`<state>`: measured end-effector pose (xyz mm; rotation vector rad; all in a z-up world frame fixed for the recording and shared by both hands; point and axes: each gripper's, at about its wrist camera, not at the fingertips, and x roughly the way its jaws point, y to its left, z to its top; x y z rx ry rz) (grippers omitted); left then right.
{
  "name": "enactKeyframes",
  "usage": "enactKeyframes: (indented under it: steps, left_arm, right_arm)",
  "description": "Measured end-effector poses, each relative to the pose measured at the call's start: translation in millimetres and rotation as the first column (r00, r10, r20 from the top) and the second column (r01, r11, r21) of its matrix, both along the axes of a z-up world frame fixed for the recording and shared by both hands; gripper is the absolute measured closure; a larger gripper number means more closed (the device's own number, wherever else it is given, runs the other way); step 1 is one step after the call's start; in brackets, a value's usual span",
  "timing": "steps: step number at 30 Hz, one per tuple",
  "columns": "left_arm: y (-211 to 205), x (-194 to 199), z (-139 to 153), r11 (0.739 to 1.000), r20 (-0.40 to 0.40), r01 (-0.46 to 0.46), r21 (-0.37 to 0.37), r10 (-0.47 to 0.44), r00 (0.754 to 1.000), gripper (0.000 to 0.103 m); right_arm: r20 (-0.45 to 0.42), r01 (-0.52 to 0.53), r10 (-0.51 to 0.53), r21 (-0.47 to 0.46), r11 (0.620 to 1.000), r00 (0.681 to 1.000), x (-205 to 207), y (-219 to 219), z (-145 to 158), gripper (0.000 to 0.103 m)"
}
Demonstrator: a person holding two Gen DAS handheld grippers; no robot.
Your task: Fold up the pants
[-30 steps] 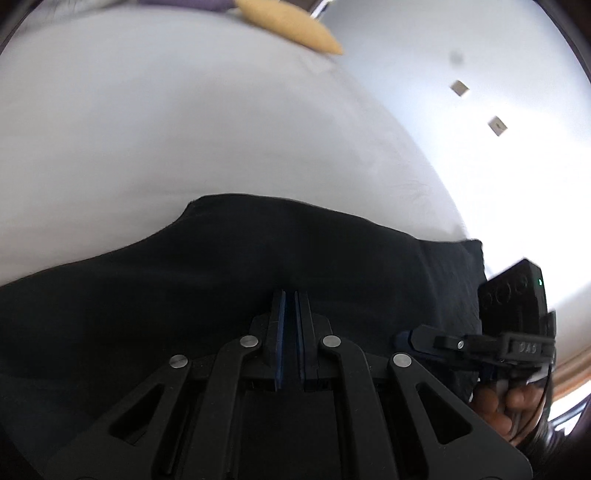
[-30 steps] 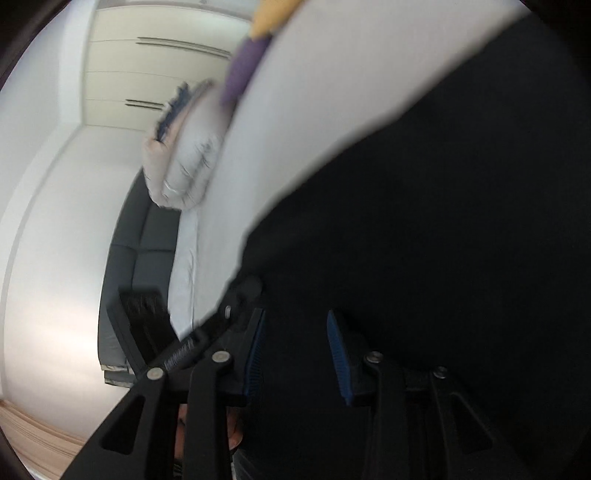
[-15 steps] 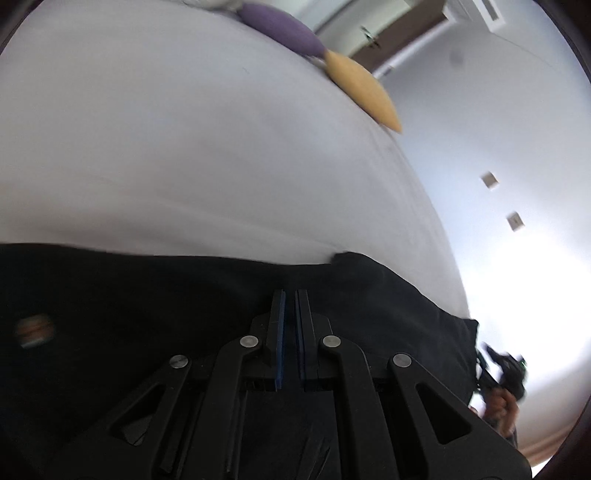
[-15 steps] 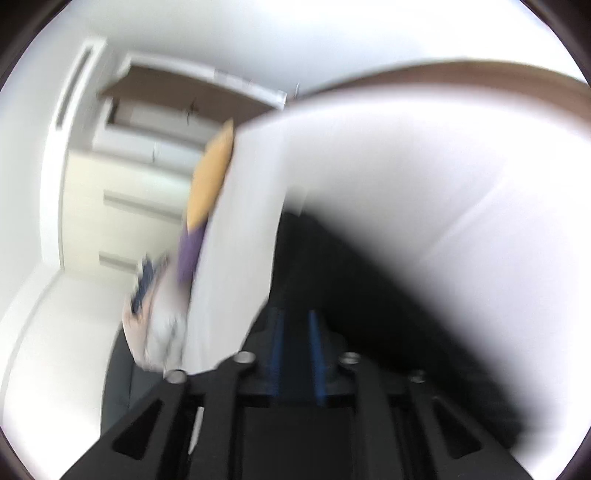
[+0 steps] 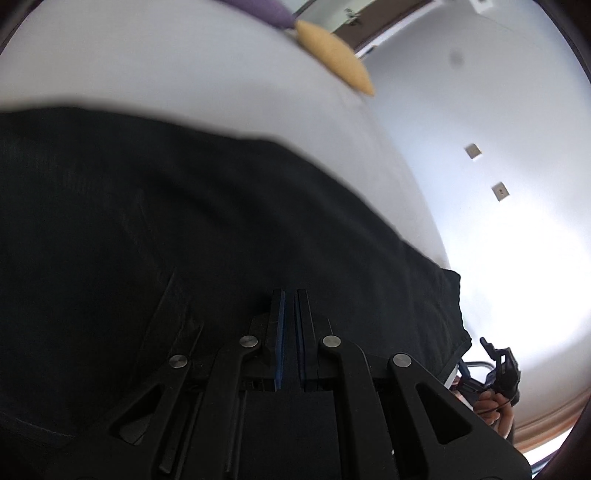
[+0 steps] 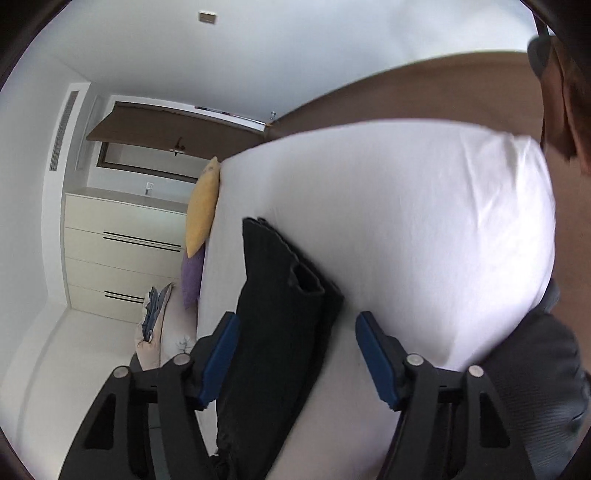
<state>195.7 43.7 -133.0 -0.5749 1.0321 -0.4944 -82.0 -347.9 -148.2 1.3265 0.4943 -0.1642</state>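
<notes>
Black pants lie spread across a white bed and fill the lower left wrist view. My left gripper is shut, its blue pads nearly together with dark cloth pinched between them. In the right wrist view the pants run as a long folded strip along the bed, with one end open near the middle. My right gripper is open, its blue fingers standing wide over the strip, and holds nothing.
A yellow pillow and a purple pillow lie at the bed's far end. A white drawer unit stands by the wall. A bundled quilt lies beyond the pillows. The other hand shows at the left view's right edge.
My right gripper has opened and let go of the pants, and now looks along the bed. My left gripper stays shut and has moved over the pants, which fill more of its view.
</notes>
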Motion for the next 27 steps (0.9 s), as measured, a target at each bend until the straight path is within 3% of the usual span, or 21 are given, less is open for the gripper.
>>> enactKeyframes:
  steps: [2, 5, 9, 11, 13, 16, 22, 24, 27]
  left_arm:
    - [4.3, -3.8, -11.1, 0.998, -0.01, -0.027, -0.059, 0.026, 1.0, 0.099]
    - [4.9, -6.0, -16.9, 0.999, -0.016, -0.014, -0.05, 0.013, 1.0, 0.099]
    - [-0.7, -5.0, -29.9, 0.999, -0.012, -0.01, -0.042, 0.009, 1.0, 0.099]
    - [-9.2, -3.6, -31.8, 0.999, -0.008, -0.007, -0.042, 0.007, 1.0, 0.099]
    - [-8.8, -3.6, -32.5, 0.999, -0.006, -0.007, -0.039, 0.007, 1.0, 0.099]
    - [-9.1, -3.8, -32.6, 0.999, -0.002, -0.01, -0.041, 0.01, 1.0, 0.099]
    - [-23.3, -4.3, -32.7, 0.999, 0.003, -0.013, -0.045, 0.013, 1.0, 0.099]
    - [-27.8, -4.2, -32.5, 0.999, 0.004, -0.015, -0.048, 0.015, 1.0, 0.099]
    - [-31.8, -5.7, -34.7, 0.999, 0.006, -0.017, -0.048, 0.017, 1.0, 0.099]
  right_arm:
    - [0.003, -0.002, 0.002, -0.005, 1.0, 1.0, -6.1, -3.2, 1.6, 0.04]
    - [0.034, -0.006, 0.005, 0.026, 1.0, 0.999, -3.5, -6.6, 0.0, 0.043]
    - [0.046, -0.002, 0.001, 0.035, 0.999, 0.999, 1.5, -6.0, -5.0, 0.063]
    - [0.048, 0.007, -0.01, 0.054, 0.999, 0.999, 5.6, -8.2, -10.9, 0.084]
    - [0.036, 0.013, -0.015, 0.062, 0.998, 0.999, 7.2, -10.2, -14.8, 0.095]
    - [0.044, 0.012, -0.014, 0.048, 0.999, 0.999, 6.5, -9.7, -13.9, 0.096]
    - [-0.028, -0.027, 0.024, -0.144, 0.989, 0.999, 16.0, 7.1, 15.3, 0.096]
    - [-0.039, -0.067, 0.059, -0.235, 0.97, 0.997, 22.2, 20.8, 32.4, 0.097]
    - [-0.077, -0.156, 0.137, -0.402, 0.902, 0.988, 37.7, 57.4, 62.3, 0.097]
